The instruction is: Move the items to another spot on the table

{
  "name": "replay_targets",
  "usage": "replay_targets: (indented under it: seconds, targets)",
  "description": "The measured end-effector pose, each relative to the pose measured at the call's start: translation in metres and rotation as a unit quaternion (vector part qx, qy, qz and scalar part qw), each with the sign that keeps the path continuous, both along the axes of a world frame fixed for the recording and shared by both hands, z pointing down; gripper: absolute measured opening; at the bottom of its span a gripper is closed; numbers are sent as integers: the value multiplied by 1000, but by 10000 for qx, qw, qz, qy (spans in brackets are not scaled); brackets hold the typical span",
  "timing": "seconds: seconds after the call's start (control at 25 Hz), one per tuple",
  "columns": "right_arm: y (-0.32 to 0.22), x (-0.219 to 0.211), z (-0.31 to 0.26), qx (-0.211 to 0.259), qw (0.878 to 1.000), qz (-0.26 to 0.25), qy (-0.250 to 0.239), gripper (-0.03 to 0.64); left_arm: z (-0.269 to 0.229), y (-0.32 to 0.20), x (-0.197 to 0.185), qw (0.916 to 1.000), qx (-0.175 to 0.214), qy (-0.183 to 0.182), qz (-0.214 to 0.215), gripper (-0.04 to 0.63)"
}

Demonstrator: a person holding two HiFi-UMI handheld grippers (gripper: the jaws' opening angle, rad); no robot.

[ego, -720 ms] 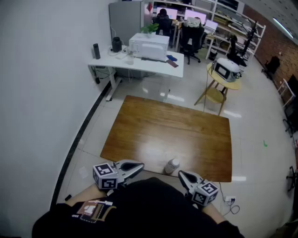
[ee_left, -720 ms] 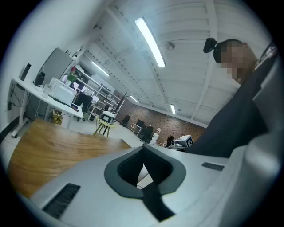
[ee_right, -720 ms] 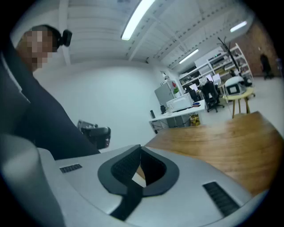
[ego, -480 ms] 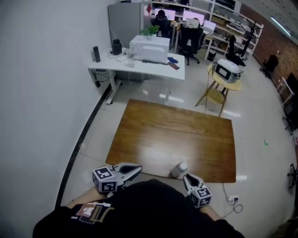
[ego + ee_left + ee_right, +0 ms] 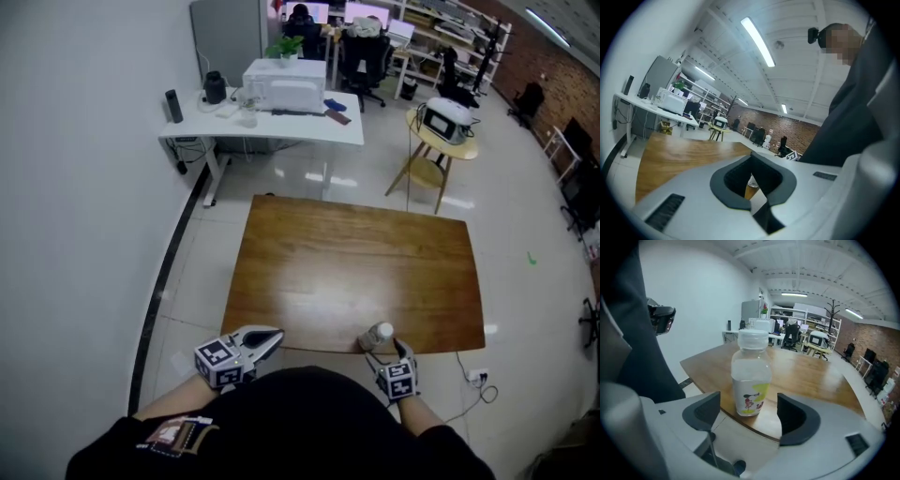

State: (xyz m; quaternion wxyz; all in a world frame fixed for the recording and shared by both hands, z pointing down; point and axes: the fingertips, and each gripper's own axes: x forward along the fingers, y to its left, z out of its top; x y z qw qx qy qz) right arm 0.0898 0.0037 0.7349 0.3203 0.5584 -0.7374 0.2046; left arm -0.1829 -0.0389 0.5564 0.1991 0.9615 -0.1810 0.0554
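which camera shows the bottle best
The right gripper view: the bottle stands close and upright at the table edge, cap and label clear. The head view shows it small from above; the left gripper view gives only a sliver.
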Motion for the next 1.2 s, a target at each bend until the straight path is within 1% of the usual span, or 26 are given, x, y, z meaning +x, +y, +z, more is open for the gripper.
replay_targets:
  seconds: [0.04,0.12,0.2,0.28,0.32,0.36,0.52,0.64,0.76,0.88,0.96,1.08,1.2]
  targets:
    - [-6,0,5,1,10000,42,20,376,6,-2,3,10000,-6,-59,71,-8]
    - [-18,-3,11,38,10000,-27,86,376,16,-7,10,9997,-71,-162,150,-8]
    - [-26,-9,15,73,9997,-215,109,376,28,-9,20,9992,-213,-271,181,-8]
    - [-32,-14,15,87,9987,-499,18,369,34,-9,33,9986,-309,-369,222,-8]
    - [-35,-16,13,86,9976,-687,-67,312,36,-10,42,9983,-324,-419,240,-8]
    - [-40,-18,9,92,9959,-888,-175,305,36,-13,51,9981,-315,-475,230,-8]
    - [-55,-14,-8,113,9849,-1619,-608,296,38,-32,92,9980,-281,-567,-74,-8]
    - [-83,7,-20,172,9786,-1946,-644,295,43,-48,126,9977,-208,-593,-271,-8]
    - [-125,32,-34,249,9779,-1977,-640,295,49,-69,155,9976,-197,-542,-378,-8]
    - [-173,49,-46,355,9798,-1861,-636,295,51,-98,171,9978,-90,-496,-437,-8]
    - [-203,55,-52,413,9814,-1767,-634,295,54,-120,174,9979,-62,-427,-481,-8]
    - [-249,59,-59,543,9840,-1600,-560,295,62,-156,168,9981,-152,-257,-545,-8]
    - [-297,61,-64,664,9867,-1396,-503,295,74,-184,164,9985,-346,-150,-407,-8]
